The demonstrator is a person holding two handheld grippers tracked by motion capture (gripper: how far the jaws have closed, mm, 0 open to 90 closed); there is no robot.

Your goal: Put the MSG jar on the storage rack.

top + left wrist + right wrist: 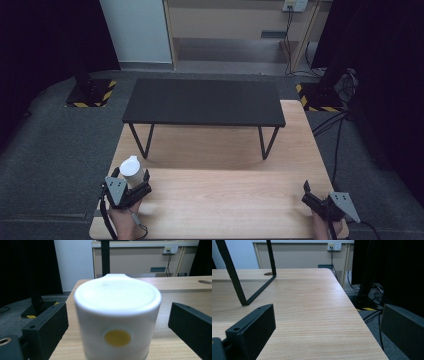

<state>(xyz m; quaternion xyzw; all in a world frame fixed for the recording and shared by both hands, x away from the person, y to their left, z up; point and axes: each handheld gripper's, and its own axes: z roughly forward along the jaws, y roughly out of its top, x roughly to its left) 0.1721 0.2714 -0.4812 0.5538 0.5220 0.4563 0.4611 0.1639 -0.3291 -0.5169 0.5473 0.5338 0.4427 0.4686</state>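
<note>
A white cup [131,170] with a white lid stands near the front left corner of the wooden table [225,200]. In the left gripper view the cup [117,302] shows a yellow dot on its side. My left gripper [131,175] is open, one jaw on each side of the cup with a small gap at both sides [118,315]. My right gripper [312,194] rests low at the front right corner of the table, open with nothing between its jaws [327,315].
A low black shelf [202,102] on thin metal legs [234,277] spans the far half of the table. The table's right edge lies close beside the right gripper. Stands with cables sit on the floor at right [325,95].
</note>
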